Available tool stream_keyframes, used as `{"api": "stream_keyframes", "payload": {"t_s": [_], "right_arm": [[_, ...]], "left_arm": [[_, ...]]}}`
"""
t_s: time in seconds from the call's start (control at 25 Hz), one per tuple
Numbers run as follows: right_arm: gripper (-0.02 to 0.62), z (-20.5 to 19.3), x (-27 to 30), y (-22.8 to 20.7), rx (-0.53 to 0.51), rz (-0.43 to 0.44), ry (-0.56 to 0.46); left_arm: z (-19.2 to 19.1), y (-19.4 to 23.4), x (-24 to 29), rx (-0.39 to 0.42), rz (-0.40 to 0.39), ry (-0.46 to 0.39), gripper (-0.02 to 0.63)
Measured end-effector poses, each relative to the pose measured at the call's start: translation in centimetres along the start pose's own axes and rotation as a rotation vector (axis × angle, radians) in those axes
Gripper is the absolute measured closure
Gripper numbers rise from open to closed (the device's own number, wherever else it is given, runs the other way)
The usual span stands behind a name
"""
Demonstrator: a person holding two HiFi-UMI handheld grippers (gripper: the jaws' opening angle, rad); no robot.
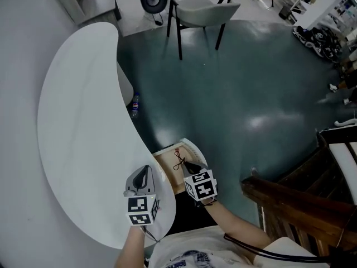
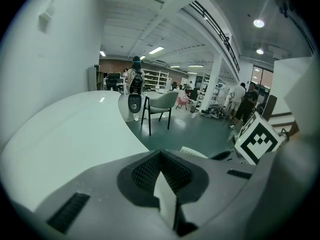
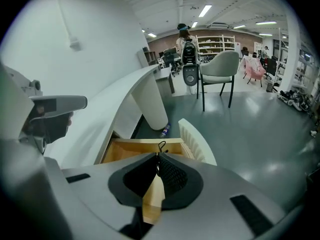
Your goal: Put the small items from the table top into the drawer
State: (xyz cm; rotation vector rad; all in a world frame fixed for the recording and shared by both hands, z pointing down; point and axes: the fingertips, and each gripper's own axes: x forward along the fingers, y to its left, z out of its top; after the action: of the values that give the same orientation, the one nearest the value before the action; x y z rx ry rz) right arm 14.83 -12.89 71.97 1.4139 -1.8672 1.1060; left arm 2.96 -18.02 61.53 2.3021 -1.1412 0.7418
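At the near end of the white curved desk point(image 1: 83, 121), a drawer point(image 1: 166, 169) stands pulled out from under the inner edge, its pale wooden floor bare and its white ribbed front facing the dark floor point(image 1: 234, 94).

The right claw point(image 1: 187, 163) hangs over the open drawer, pointing steeply down. Its jaws are pressed together on a thin dark cord point(image 1: 178, 159). The cord's small loop pokes out past the tips, above the wood and not lying on it. The right gripper view shows the same grip: the two ribbed pads meet at the tips with the cord point(image 3: 161, 146) pinched between them, and the drawer point(image 3: 125, 151) lies right beneath.

The left claw point(image 1: 146, 169) sits just beside the right one, over the desk's edge next to the drawer. In the left gripper view its jaws meet at the tips with nothing between them, and the bare desk top point(image 2: 65, 129) curves away ahead.

No small items show on the desk top in any view.

A plastic bottle point(image 1: 135, 105) lies on the floor against the desk's inner edge, well beyond the drawer. A pale chair with dark legs point(image 1: 201, 10) stands farther off, near the desk's far end.
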Motion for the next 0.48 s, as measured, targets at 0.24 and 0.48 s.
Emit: {"api": "stream_keyframes", "payload": {"t_s": [0.24, 0.48], "right_arm": [[0.563, -2.0, 3.2, 0.3, -0.017, 0.009, 0.059], [0.563, -3.2, 5.7, 0.2, -0.029, 0.003, 0.094]], "left_arm": [[-0.9, 1.3, 0.7, -0.01, 0.033, -0.002, 0.586], [-1.0, 2.1, 0.9, 0.012, 0.039, -0.001, 0.586]]}}
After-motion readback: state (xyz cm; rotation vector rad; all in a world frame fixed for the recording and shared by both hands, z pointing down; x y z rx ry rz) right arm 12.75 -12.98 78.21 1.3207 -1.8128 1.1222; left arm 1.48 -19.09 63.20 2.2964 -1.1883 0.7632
